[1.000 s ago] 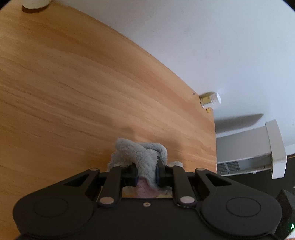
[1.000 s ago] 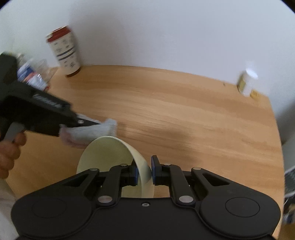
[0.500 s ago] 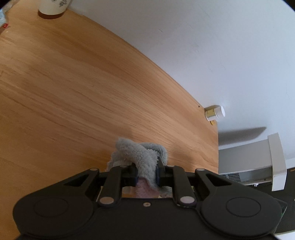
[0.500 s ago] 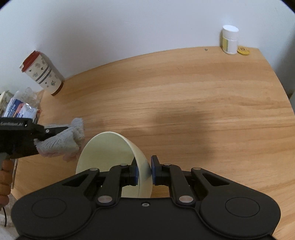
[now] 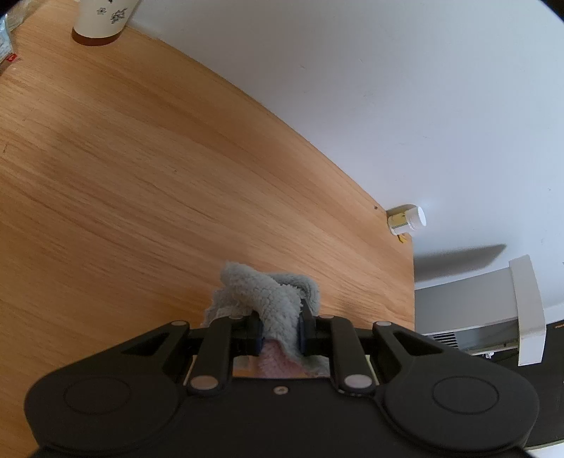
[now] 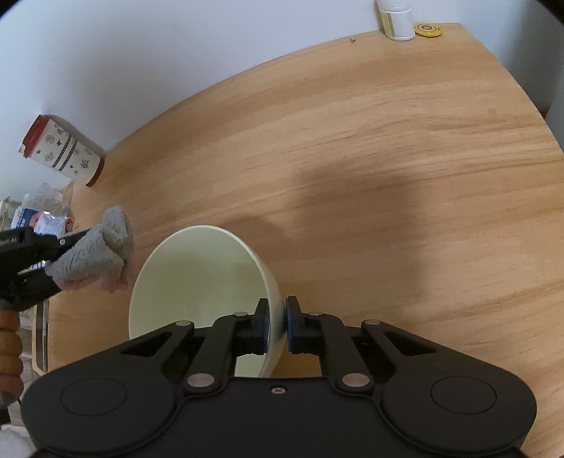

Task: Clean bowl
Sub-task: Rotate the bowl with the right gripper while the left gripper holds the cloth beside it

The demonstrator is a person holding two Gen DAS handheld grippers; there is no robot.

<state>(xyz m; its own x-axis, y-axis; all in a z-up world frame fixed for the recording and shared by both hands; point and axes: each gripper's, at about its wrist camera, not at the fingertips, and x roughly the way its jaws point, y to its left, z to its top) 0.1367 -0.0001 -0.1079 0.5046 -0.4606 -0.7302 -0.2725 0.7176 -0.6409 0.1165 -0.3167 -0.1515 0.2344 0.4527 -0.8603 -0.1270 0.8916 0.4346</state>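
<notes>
My right gripper [image 6: 276, 326] is shut on the rim of a pale green bowl [image 6: 197, 282], held above the wooden table [image 6: 387, 176] with its opening facing left. My left gripper [image 5: 280, 326] is shut on a grey fluffy cloth [image 5: 271, 296] with a pink underside. In the right wrist view the left gripper [image 6: 67, 243] and its cloth [image 6: 95, 253] are just left of the bowl's rim, a small gap apart. The bowl is not in the left wrist view.
A patterned paper cup with a red lid [image 6: 61, 149] stands at the back left by the wall, also in the left wrist view [image 5: 102, 21]. Plastic wrappers [image 6: 38, 215] lie at the left edge. A white pill bottle [image 6: 394, 17] and a yellow cap [image 6: 428, 29] sit at the far right corner.
The right gripper has tilted and lifted the bowl, so its view looks down on the table. The cloth has moved from behind the bowl to its left side.
</notes>
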